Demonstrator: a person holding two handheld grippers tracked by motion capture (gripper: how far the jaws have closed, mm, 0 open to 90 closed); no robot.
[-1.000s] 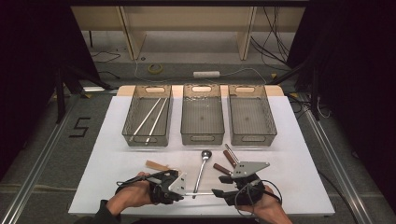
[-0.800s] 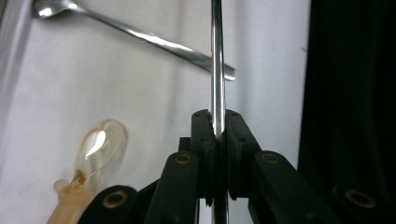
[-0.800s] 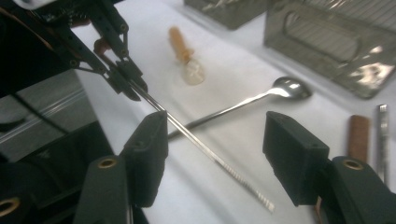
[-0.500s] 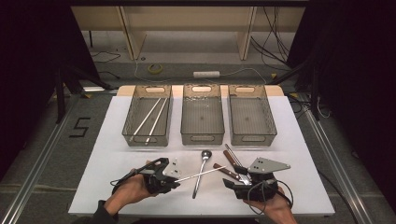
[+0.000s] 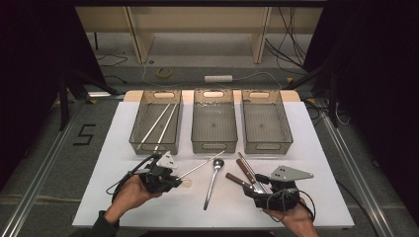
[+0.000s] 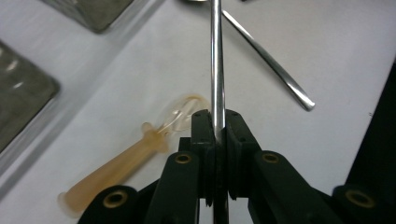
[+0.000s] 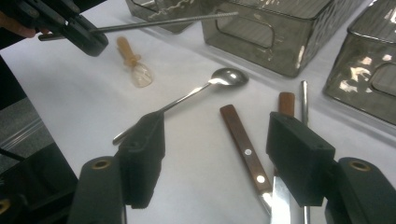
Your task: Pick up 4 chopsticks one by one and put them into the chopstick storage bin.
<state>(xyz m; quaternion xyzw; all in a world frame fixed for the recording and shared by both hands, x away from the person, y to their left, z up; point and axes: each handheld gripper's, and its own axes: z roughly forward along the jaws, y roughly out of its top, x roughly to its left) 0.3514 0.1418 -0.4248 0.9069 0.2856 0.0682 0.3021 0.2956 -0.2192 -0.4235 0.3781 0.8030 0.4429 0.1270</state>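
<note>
White table [image 5: 113, 148], three bins far side: left gripper [image 5: 170, 180] pinches a chopstick [image 5: 200, 165] for sorting; right gripper [image 5: 258, 195] gapes over knives [image 5: 242, 181], jaws just opened.

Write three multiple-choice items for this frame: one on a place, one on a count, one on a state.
1. Where do the two loose metal chopsticks lie?
A. in the left bin
B. in the middle bin
C. on the floor

2. How many grey bins stand on the table?
A. two
B. three
C. five

3. What is the left gripper doing?
A. standing open over the spoon
B. clamped on a thin metal rod
C. clamped on a knife

Key: 1 A, the pair lies slanted inside the leftmost bin. 2 B, three stand side by side. 3 B, the left gripper view has the jaws pinched on the rod.
</note>
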